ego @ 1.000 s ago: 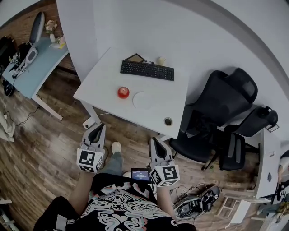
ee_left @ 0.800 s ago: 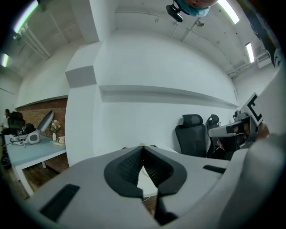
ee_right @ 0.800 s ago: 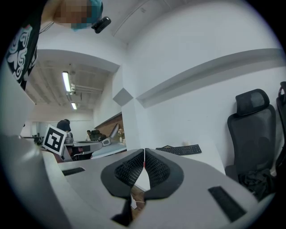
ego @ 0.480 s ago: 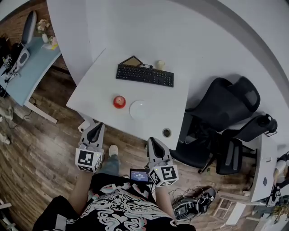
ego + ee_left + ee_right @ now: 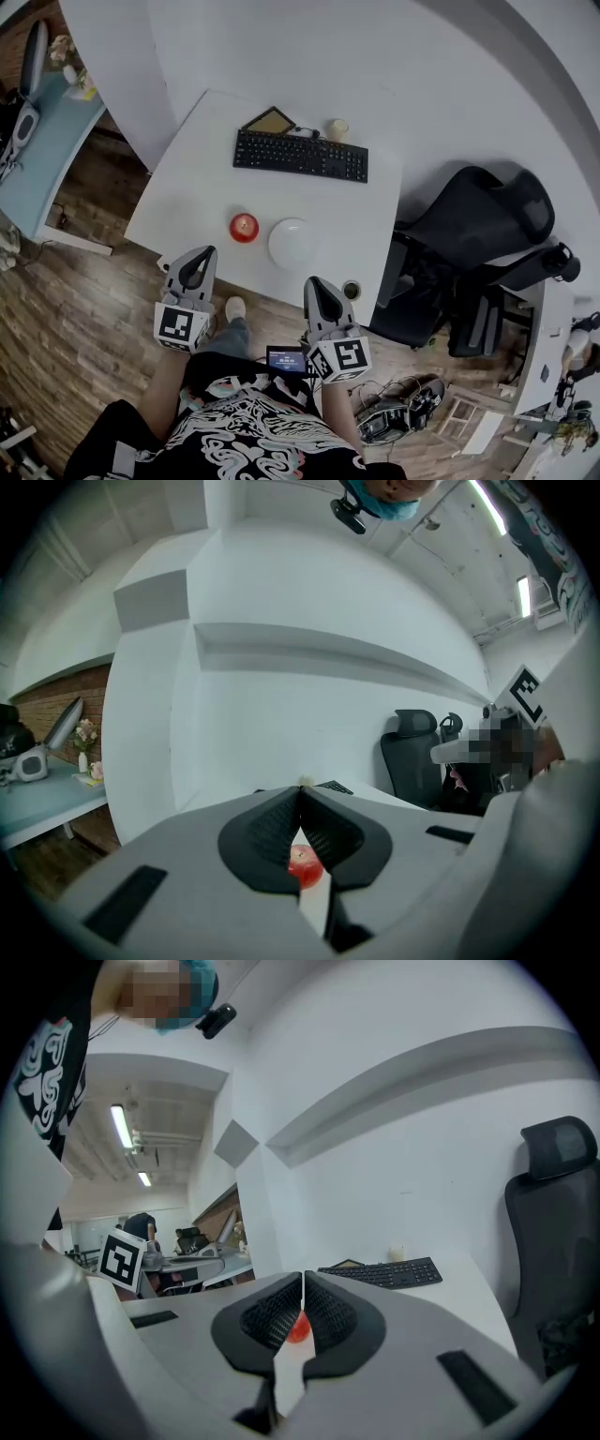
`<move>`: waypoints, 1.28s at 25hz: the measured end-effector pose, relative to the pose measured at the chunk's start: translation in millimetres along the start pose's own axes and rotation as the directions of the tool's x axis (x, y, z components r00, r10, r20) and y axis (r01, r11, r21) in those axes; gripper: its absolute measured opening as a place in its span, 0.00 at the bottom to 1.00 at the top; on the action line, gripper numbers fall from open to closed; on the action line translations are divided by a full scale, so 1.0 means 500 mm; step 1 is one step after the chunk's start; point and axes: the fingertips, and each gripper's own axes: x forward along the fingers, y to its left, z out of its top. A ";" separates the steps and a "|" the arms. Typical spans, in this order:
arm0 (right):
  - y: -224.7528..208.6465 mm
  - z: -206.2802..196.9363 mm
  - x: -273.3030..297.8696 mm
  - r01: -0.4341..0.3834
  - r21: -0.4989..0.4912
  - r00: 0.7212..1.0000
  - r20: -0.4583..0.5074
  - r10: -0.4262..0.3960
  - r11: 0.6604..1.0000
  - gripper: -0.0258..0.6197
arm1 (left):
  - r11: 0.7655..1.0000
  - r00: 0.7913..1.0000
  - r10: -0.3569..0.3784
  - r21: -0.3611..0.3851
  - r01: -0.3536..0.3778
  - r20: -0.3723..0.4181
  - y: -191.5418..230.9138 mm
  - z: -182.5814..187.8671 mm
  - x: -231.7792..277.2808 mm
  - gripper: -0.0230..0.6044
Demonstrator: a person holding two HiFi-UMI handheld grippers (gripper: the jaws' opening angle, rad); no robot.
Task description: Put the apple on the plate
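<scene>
Since the earlier frame, both grippers have been brought nearer the bench (image 5: 183, 192), and the apple (image 5: 244, 226) and plate (image 5: 292, 243) now lie closer ahead of the fingers.

In the head view, the left gripper (image 5: 201, 254) and right gripper (image 5: 312, 282) are held side by side at the near edge of the bench, both pointing toward it. The apple is seen on the bench just ahead of the left fingers and slightly to their right. It sits just beside the plate, not on it. The plate lies ahead of the right fingers and to their left. A keyboard (image 5: 300, 156) is set well beyond both.

In the left gripper view, the fingers (image 5: 272, 832) of the left gripper (image 5: 300, 795) are seen pressed together at the tips, with nothing held. The apple (image 5: 304, 865) shows through the gap behind the tips, out on the bench ahead.

In the right gripper view, the fingers (image 5: 267, 1316) of the right gripper (image 5: 303, 1279) are likewise closed and empty. The apple (image 5: 298, 1328) is glimpsed beyond them through the same kind of gap. The keyboard (image 5: 382, 1273) lies further off, ahead and to the right.
</scene>
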 end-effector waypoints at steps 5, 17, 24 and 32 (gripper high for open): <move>-0.013 -0.021 0.080 0.024 -0.006 0.999 -0.048 -0.024 1.000 0.09 | 0.999 0.999 -0.039 0.001 0.039 -0.003 0.048 -0.029 0.064 0.06; 0.003 -0.035 0.205 -0.014 -0.070 0.993 -0.121 0.006 0.997 0.09 | 0.995 0.995 -0.102 -0.007 0.103 0.015 0.114 -0.046 0.144 0.06; 0.008 -0.079 0.227 -0.065 -0.066 0.980 -0.195 0.051 0.996 0.09 | 0.989 0.989 -0.146 0.003 0.146 -0.009 0.107 -0.089 0.171 0.06; 0.006 -0.107 0.263 -0.116 -0.094 0.968 -0.235 0.091 0.989 0.09 | 0.975 0.968 -0.219 -0.005 0.220 -0.119 0.092 -0.141 0.180 0.06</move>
